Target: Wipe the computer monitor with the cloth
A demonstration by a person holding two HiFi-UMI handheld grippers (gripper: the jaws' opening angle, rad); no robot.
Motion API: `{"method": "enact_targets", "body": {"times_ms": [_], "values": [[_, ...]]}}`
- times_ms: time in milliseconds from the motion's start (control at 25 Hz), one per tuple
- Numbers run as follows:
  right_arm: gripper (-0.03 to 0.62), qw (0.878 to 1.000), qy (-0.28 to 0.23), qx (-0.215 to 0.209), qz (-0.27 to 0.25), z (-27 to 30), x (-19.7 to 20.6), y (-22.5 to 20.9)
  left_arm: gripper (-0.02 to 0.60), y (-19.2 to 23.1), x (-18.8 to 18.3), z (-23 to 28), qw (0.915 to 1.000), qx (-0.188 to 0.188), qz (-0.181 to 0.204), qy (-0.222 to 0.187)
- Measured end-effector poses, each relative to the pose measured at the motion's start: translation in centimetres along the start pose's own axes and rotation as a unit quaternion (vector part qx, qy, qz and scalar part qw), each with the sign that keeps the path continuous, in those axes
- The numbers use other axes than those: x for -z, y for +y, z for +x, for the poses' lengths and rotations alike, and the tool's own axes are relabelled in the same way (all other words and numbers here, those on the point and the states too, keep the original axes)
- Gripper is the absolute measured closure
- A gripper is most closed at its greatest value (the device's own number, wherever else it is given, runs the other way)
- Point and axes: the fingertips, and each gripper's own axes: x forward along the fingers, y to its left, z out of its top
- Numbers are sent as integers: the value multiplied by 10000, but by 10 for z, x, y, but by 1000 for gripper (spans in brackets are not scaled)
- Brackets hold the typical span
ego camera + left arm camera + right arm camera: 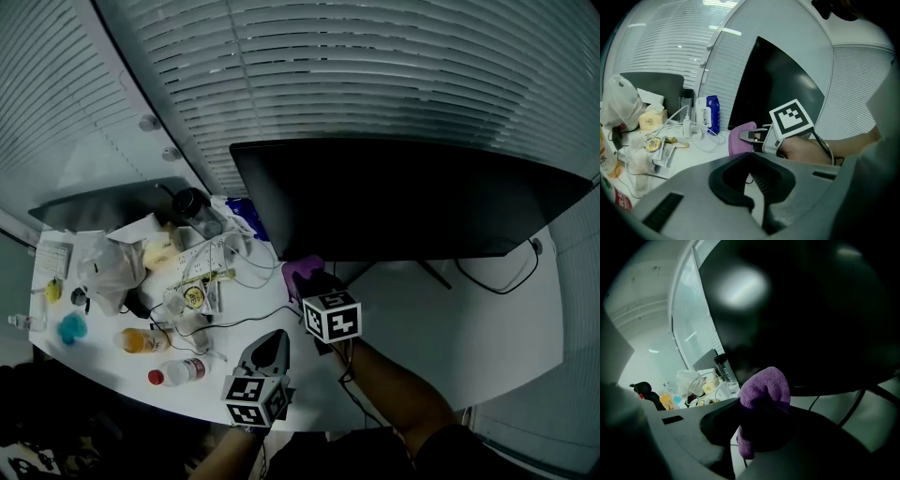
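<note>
A large black monitor (403, 197) stands at the back of the white desk (450, 328), its screen dark; it also fills the top of the right gripper view as the monitor (811, 310). My right gripper (314, 281) is shut on a purple cloth (300, 270), just below the screen's lower left corner. The cloth (765, 389) bulges up between the jaws and sits close under the screen's bottom edge. In the left gripper view the cloth (739, 138) sticks out of the right gripper (752, 136). My left gripper (275, 337) hovers nearer the desk's front edge, shut with nothing in it.
The left part of the desk is crowded: a plastic bag (111, 265), an orange bottle (141, 339), a red-capped bottle (178, 372), a power strip with cables (202, 267), a black flask (192, 204) and a blue pack (708, 114). Blinds hang behind. The monitor's stand leg (431, 274) and a cable (497, 281) lie at the right.
</note>
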Motion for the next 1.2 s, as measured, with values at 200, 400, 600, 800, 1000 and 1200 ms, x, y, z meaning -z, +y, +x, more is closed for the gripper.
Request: {"method": "enact_targets", "body": {"times_ms": [200, 400, 600, 800, 1000, 1200], "values": [[516, 9997, -42, 194, 120, -20, -1, -26, 575, -22, -1, 11, 9998, 177, 88, 72], [516, 9990, -104, 389, 194, -44, -2, -55, 575, -49, -3, 21, 9991, 348, 215, 103], [516, 9975, -188, 616, 307, -73, -2, -90, 575, -80, 0, 33, 9980, 520, 316, 157], [516, 9952, -240, 856, 420, -107, -2, -129, 575, -119, 2, 47, 9963, 724, 408, 206], [516, 9929, -289, 1054, 477, -139, -3, -169, 575, -159, 4, 64, 9946, 886, 478, 244], [516, 9904, -332, 1225, 546, -170, -3, -208, 575, -195, 8, 82, 9929, 1018, 541, 304]]}}
